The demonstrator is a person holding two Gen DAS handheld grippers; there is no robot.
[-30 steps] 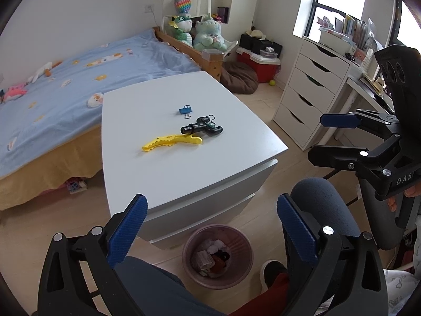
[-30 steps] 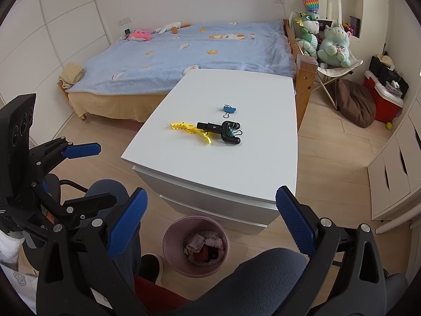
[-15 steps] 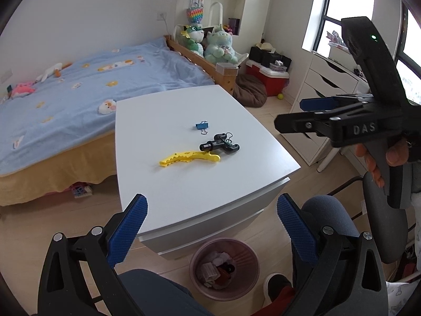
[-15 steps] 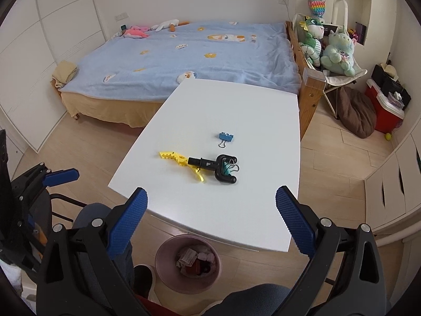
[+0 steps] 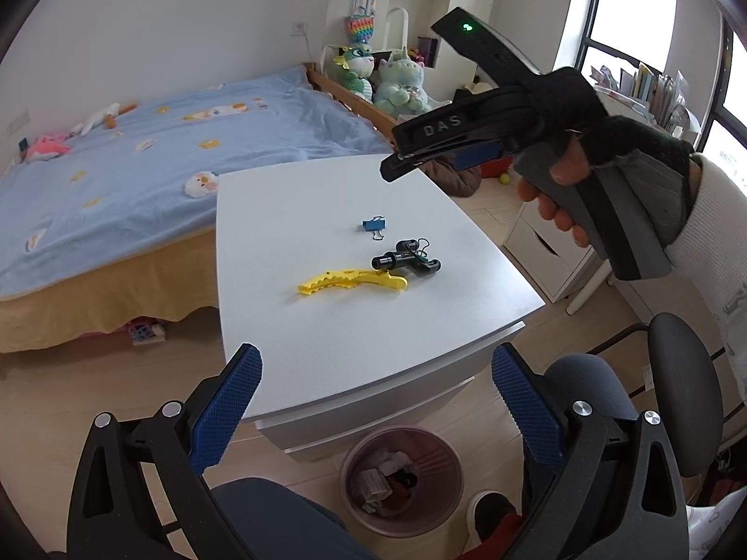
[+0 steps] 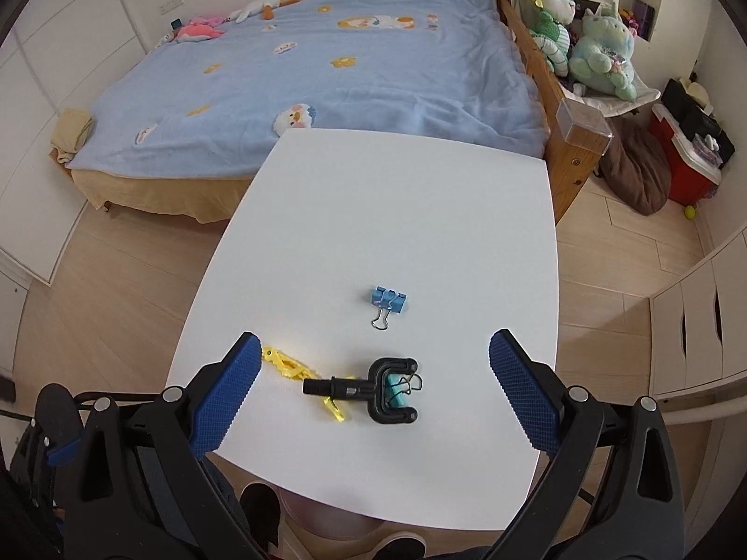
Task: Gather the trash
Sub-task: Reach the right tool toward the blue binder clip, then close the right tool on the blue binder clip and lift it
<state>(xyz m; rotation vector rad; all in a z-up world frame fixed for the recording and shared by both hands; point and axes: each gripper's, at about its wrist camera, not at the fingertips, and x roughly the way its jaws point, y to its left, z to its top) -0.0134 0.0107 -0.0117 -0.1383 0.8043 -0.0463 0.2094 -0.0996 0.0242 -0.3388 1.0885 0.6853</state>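
**Closing in on the tabletop litter**

Hovering above the near edge of the white tabletop [image 6: 420, 214], the right gripper [image 6: 371, 396] is seen spread wide and holding nothing; a second ago it was held back over the floor, so an advance toward the items is judged to be under way; no trash has yet been picked up.

The left gripper [image 5: 376, 401] is likewise released and empty, kept low before the near edge, above the pink wastebasket [image 5: 401, 480], which stands on the floor just below that edge and already holds crumpled scraps.

Toward the near right part of the tabletop three items are clustered: a yellow toothed clip [image 5: 350, 279], a black forked plastic piece [image 6: 373, 389] with a teal binder clip [image 6: 397, 392] caught in its fork, and, slightly farther in, a blue binder clip [image 6: 388, 301] lying apart.

The yellow clip is touched and partly overlapped by the black piece, so a clean single grasp may be hindered; otherwise no obstruction is seen on the tabletop; the person's knees crowd the basket.
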